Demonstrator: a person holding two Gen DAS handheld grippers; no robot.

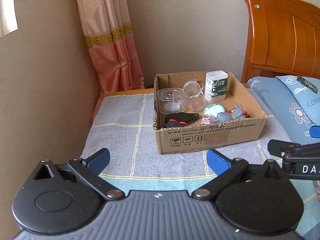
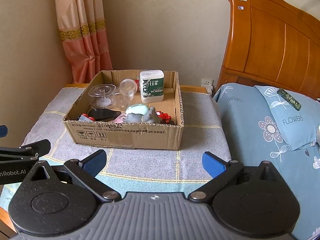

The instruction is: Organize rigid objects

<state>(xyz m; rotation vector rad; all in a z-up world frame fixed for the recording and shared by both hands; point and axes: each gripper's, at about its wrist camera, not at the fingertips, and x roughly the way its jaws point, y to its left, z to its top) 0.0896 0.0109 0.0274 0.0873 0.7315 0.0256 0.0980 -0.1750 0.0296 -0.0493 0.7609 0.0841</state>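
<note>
1. Left wrist view: left gripper point(image 1: 158, 161) hovers with jaws apart and empty, short of the cardboard box point(image 1: 210, 138) on the surface; the rigid objects point(image 1: 215, 88) lie gathered inside.
2. Right wrist view: right gripper point(image 2: 154, 161) likewise gapes empty, probably ready to reach into the box point(image 2: 128, 137).

Brown corrugated cardboard box point(image 2: 128, 138) looked matt; grey woven cloth point(image 2: 140, 164) rough; orange wooden headboard point(image 2: 280, 46) glossy; clear cups point(image 2: 102, 97) prob. plastic.
</note>
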